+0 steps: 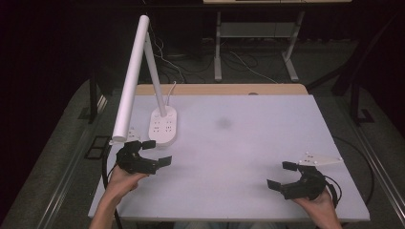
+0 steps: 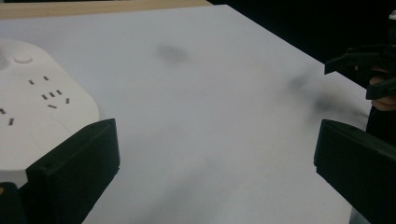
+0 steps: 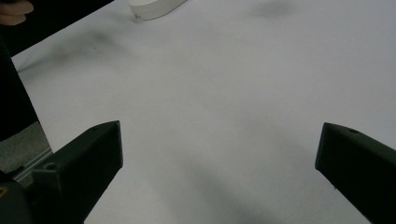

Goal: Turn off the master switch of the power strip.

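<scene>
White-topped bench [image 1: 248,143] w/ a wooden strip [image 1: 219,89] along its far edge. Grey carpet floor [image 1: 57,143] around it, loose cables [image 1: 239,64] lying behind. Metal legs of another desk [image 1: 218,47] further back. Room beyond is dark, walls not discernible. Faint grey smudge [image 1: 223,123] on the bench surface.

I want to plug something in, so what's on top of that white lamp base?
The lamp base carries socket slots and a round button on top, with the white lamp arm rising from its far end. Its near left edge is hidden behind the lamp head.
</scene>
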Demonstrator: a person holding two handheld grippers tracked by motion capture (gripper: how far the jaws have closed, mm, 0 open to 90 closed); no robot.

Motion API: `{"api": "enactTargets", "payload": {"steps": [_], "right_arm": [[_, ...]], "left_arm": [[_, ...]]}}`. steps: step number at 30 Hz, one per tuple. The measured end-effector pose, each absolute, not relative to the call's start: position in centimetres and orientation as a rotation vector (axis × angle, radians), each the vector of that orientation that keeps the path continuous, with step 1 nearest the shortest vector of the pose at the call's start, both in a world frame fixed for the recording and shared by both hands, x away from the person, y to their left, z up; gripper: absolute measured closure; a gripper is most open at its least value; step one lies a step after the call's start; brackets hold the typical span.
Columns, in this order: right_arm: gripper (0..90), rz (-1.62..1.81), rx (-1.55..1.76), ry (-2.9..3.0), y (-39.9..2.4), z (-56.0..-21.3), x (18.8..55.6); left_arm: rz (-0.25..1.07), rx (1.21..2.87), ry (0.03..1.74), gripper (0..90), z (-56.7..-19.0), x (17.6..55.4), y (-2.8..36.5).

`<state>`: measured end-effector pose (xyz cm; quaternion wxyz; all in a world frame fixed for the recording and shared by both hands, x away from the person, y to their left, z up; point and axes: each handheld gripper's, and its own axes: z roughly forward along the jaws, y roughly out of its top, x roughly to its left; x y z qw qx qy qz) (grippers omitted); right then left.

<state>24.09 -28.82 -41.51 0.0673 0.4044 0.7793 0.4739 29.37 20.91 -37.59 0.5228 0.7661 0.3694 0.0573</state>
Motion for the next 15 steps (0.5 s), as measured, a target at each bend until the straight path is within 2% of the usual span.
{"api": "enactTargets", "payload": {"steps": [15], "right_arm": [[0.3,1.429,1.22,2.338,-28.9,-41.5,24.0]], "left_arm": [[0.163,1.836,0.926,0.0,-36.7,31.1,22.6]]}}
